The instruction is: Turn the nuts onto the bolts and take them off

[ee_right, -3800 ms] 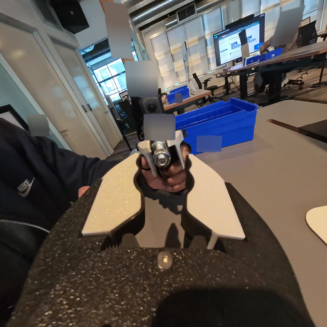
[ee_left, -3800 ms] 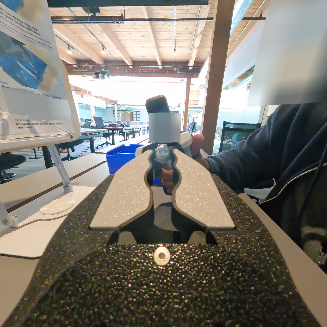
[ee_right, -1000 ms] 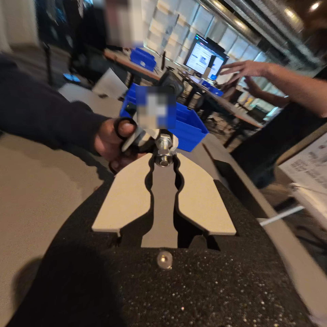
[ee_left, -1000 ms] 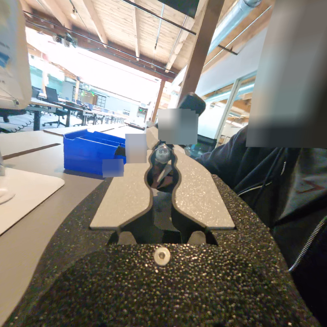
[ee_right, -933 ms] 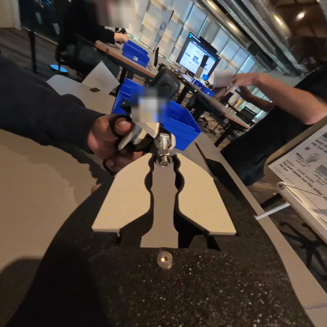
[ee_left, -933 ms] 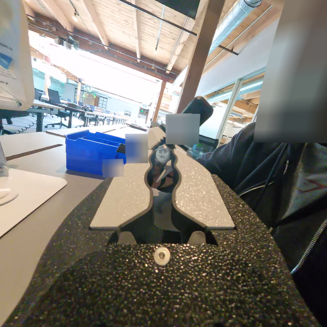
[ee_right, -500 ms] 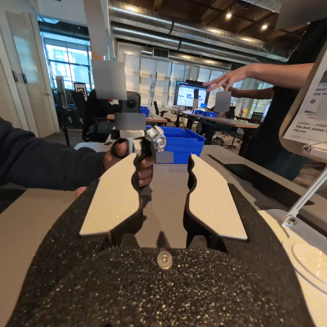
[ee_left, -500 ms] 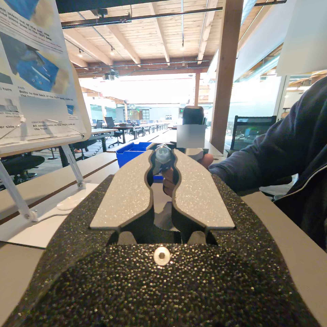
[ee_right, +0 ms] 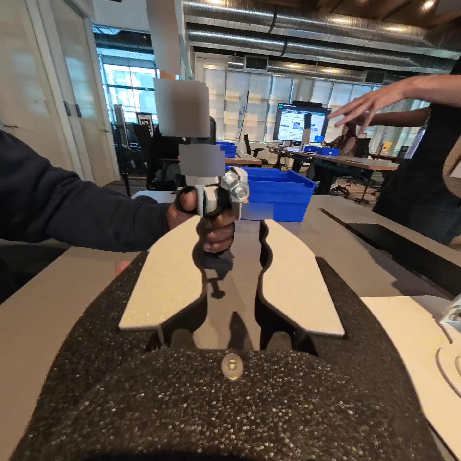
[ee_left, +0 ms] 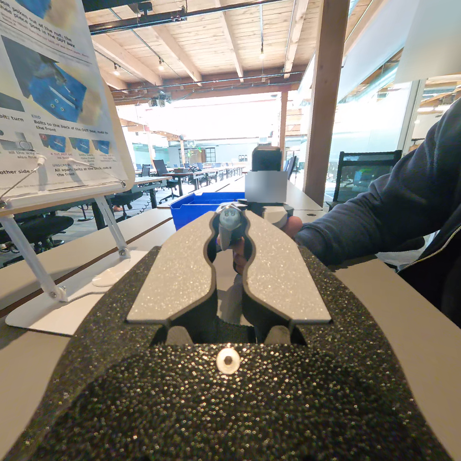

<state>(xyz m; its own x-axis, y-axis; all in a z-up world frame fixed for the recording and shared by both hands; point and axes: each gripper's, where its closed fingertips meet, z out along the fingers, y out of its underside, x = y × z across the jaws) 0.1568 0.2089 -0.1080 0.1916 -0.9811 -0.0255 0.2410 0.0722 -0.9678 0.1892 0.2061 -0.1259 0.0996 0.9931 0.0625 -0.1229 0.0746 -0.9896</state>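
Observation:
My left gripper (ee_left: pixel 229 215) is shut on the head of a silver bolt (ee_left: pixel 229 220) and holds it above the grey table (ee_left: pixel 62 259). In the right wrist view the left gripper (ee_right: pixel 238 182), held in a hand, points the bolt (ee_right: pixel 241 192) toward me, with a silver nut (ee_right: pixel 233 192) threaded near its end. My right gripper (ee_right: pixel 230 223) is open and empty. Its fingertips sit just below and in front of the nut, apart from it. The right gripper's grey body (ee_left: pixel 273 217) shows behind the left fingers.
A blue bin (ee_left: pixel 197 203) (ee_right: pixel 274 189) stands on the table behind the grippers. An instruction sheet on a white stand (ee_left: pixel 50 104) is at the left, its base (ee_right: pixel 399 336) at my right. A standing person reaches an arm (ee_right: pixel 374 104) across the far right. Across from one pair of fingers to the other is roughly 5 cm.
My right gripper was shut on the nut a second ago; it has opened and drawn back off it. Both grippers have rolled back to level. The left still grips the bolt.

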